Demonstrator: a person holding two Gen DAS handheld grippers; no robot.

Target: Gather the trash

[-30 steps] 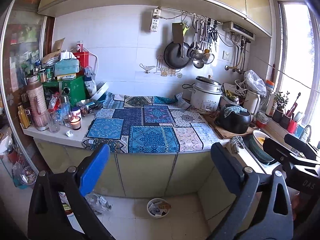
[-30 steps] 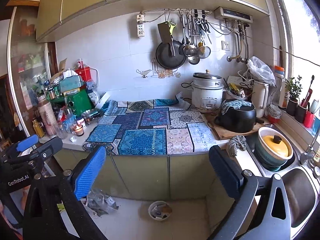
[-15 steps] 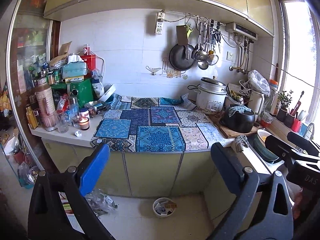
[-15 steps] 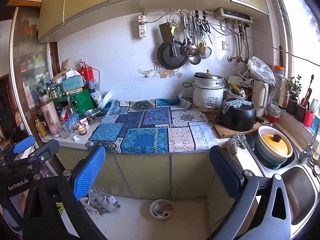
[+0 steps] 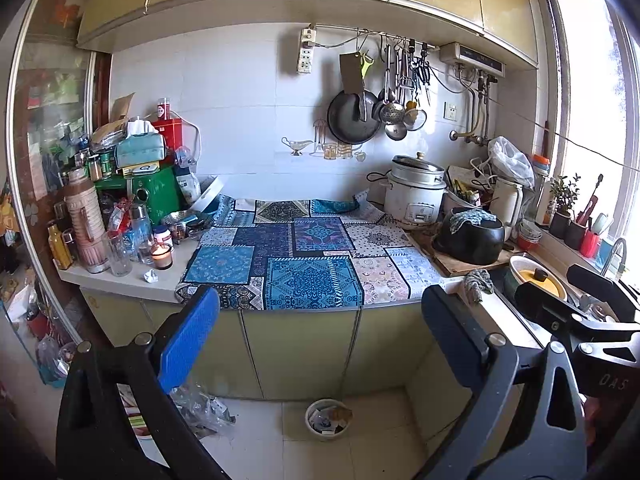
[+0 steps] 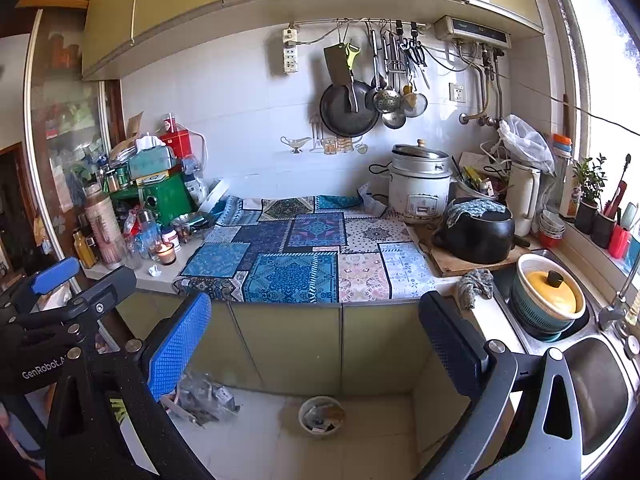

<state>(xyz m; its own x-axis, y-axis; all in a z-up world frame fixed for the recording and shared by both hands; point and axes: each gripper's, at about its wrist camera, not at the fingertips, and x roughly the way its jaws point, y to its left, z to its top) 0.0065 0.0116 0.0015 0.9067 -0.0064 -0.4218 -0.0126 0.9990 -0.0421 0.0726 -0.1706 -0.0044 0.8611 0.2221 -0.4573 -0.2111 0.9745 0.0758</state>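
We hold the left hand-held gripper (image 5: 320,336) with its jaws wide apart and nothing between them, level with the cabinet fronts and well back from the counter (image 5: 120,280), which suits surveying the kitchen. The right hand-held gripper (image 6: 316,340) is likewise spread and empty, just to the right of the left one.

Below and ahead of both, on the floor against the cabinets, stands a small bin (image 5: 329,417) with scraps in it. Down to the left of the bin lies a heap of crumpled plastic (image 5: 200,404). Up and left of the left gripper, near the counter's front edge, sits a small paper wad (image 5: 150,276), just beside a lit candle (image 5: 162,256). We judge the wad and plastic to be the likely trash, and the bin its place. The patterned cloth (image 5: 296,256) straight ahead carries nothing loose.
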